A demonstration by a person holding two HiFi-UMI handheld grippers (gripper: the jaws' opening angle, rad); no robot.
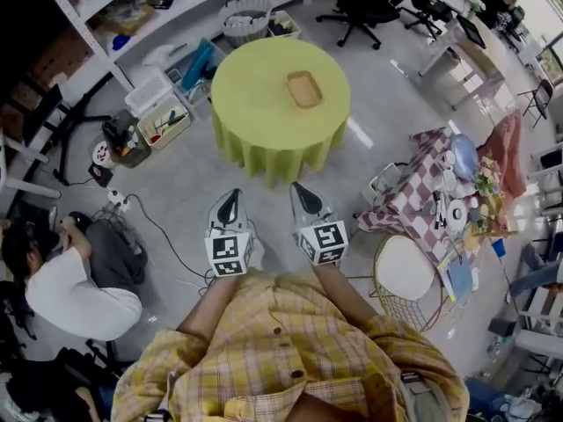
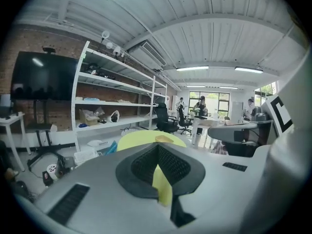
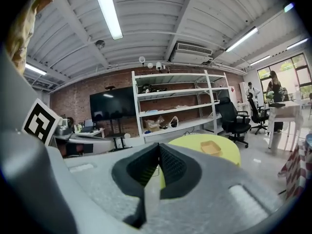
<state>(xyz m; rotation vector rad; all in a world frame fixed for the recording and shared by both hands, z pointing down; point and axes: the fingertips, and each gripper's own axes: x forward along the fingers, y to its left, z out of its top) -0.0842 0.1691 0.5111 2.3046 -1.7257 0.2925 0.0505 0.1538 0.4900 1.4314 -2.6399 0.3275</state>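
Green table (image 1: 264, 121) with tray (image 1: 304, 89), well beyond left tool (image 1: 232, 193) and right tool (image 1: 297, 188)

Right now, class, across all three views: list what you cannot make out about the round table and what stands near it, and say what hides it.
Inside of the tray: left gripper view, edge-on, its rim hides it.
Legs of the round table: head view, its cloth covers them.
Near side of the round table: left gripper view, the shut left gripper blocks it.
Small things on the checkered table: head view, too small to name.
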